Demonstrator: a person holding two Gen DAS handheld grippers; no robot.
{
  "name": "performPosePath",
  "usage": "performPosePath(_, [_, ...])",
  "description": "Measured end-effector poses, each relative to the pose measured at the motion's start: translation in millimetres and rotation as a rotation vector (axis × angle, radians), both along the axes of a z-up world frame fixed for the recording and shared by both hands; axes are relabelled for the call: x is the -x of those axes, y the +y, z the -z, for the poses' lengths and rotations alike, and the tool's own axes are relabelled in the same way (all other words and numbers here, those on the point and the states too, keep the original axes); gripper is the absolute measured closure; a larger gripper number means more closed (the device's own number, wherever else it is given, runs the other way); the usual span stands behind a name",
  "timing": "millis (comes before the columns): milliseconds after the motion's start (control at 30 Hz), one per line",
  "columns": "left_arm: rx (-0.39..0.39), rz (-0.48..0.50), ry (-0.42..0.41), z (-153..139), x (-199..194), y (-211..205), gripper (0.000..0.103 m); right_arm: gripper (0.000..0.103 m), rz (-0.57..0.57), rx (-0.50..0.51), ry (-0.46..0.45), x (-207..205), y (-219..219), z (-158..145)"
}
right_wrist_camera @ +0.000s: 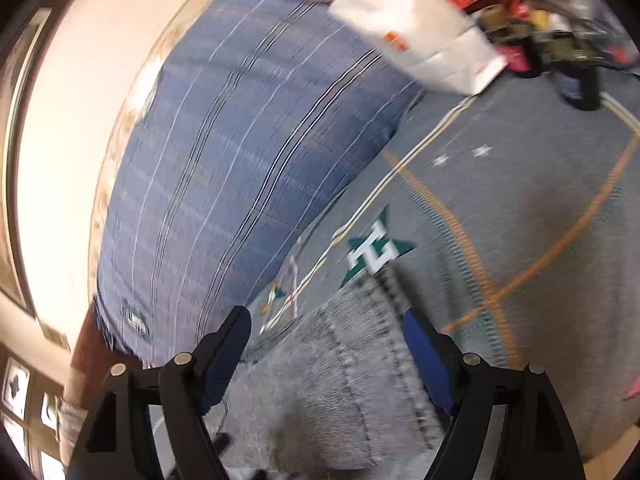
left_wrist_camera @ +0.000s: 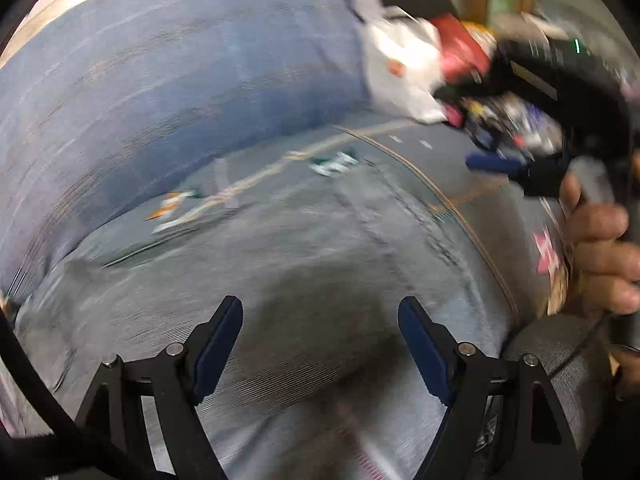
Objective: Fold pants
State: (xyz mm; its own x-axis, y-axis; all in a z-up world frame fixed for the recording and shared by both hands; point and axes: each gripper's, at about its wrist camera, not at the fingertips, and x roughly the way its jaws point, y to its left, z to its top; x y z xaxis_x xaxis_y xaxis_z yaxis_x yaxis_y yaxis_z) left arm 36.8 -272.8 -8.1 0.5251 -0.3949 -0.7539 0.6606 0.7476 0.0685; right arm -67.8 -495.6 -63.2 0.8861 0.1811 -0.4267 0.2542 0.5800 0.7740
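The grey denim pants (left_wrist_camera: 320,272) lie spread under my left gripper (left_wrist_camera: 320,320), which is open and empty just above the fabric. In the right wrist view a folded grey denim part of the pants (right_wrist_camera: 344,368) with a stitched seam lies between the open fingers of my right gripper (right_wrist_camera: 326,332), which holds nothing. The right gripper also shows in the left wrist view (left_wrist_camera: 520,168), held by a hand at the right edge. The left view is motion-blurred.
A grey bedsheet with orange lines and a green star print (right_wrist_camera: 376,252) lies under the pants. A blue striped pillow (right_wrist_camera: 240,160) lies at the back left. A white bag (right_wrist_camera: 416,40) and red and mixed clutter (right_wrist_camera: 540,20) sit at the back right.
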Motion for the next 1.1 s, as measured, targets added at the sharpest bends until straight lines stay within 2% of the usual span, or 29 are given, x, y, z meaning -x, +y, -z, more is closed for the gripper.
performPosePath(100, [-0.075, 0.103, 0.026, 23.9, -2.7, -33.0, 0.023, 0.023, 0.031, -0.009, 0.015, 7.9, -9.9, 3.5])
performPosePath(267, [-0.17, 0.18, 0.003, 41.7, 5.7, -72.0, 0.024, 0.023, 0.044, -0.095, 0.011, 12.8, -29.6, 20.4])
performPosePath(333, [-0.235, 0.187, -0.051, 47.8, 5.3, -91.7, 0.036, 0.023, 0.057, -0.134, 0.026, 12.5, -35.3, 29.4])
performPosePath(367, [-0.258, 0.186, -0.053, 49.9, 3.2, -97.8, 0.052, 0.023, 0.053, -0.148, 0.027, 13.7, -36.6, 32.9])
performPosePath(400, [-0.261, 0.185, -0.028, 50.3, -2.7, -102.9, 0.063, 0.023, 0.046, -0.17, 0.027, 11.4, -37.8, 37.1])
performPosePath(433, [-0.241, 0.169, -0.009, 47.1, -7.7, -103.3, 0.064, 0.023, 0.036, -0.189, 0.025, 9.0, -38.5, 40.5])
performPosePath(533, [-0.136, 0.145, 0.012, 28.0, -12.0, -92.4, 0.082, 0.023, 0.023, -0.223, 0.017, 9.5, -39.8, 44.9])
performPosePath(667, [-0.001, 0.13, 0.093, 9.3, -18.5, -72.1, 0.087, 0.023, 0.041, -0.242, 0.02, 12.3, -42.4, 46.6])
performPosePath(733, [0.081, 0.098, 0.09, -5.0, -24.6, -59.9, 0.092, 0.023, 0.033, -0.252, 0.024, 11.8, -41.8, 48.4])
performPosePath(833, [0.195, 0.041, 0.117, -19.1, -35.5, -48.4, 0.092, 0.022, 0.021, -0.268, 0.02, 9.7, -40.6, 49.2])
performPosePath(867, [0.206, 0.017, 0.126, -15.6, -39.1, -49.0, 0.092, 0.023, 0.022, -0.277, 0.017, 9.9, -40.9, 50.3])
performPosePath(933, [0.086, 0.015, 0.131, 10.5, -42.9, -65.4, 0.092, 0.022, 0.03, -0.29, 0.019, 10.7, -42.5, 52.4])
performPosePath(967, [0.049, 0.019, 0.139, 19.6, -42.2, -71.0, 0.091, 0.022, 0.037, -0.295, 0.022, 11.4, -43.4, 53.6])
performPosePath(1033, [-0.007, 0.03, 0.163, 37.1, -35.5, -80.4, 0.081, 0.023, 0.04, -0.299, 0.025, 11.6, -44.0, 54.6])
performPosePath(1067, [-0.001, 0.049, 0.148, 36.5, -30.2, -81.4, 0.06, 0.023, 0.033, -0.298, 0.025, 10.9, -43.5, 54.4])
performPosePath(1100, [0.004, 0.06, 0.141, 35.2, -24.8, -82.4, 0.034, 0.023, 0.027, -0.293, 0.025, 10.2, -43.1, 53.6])
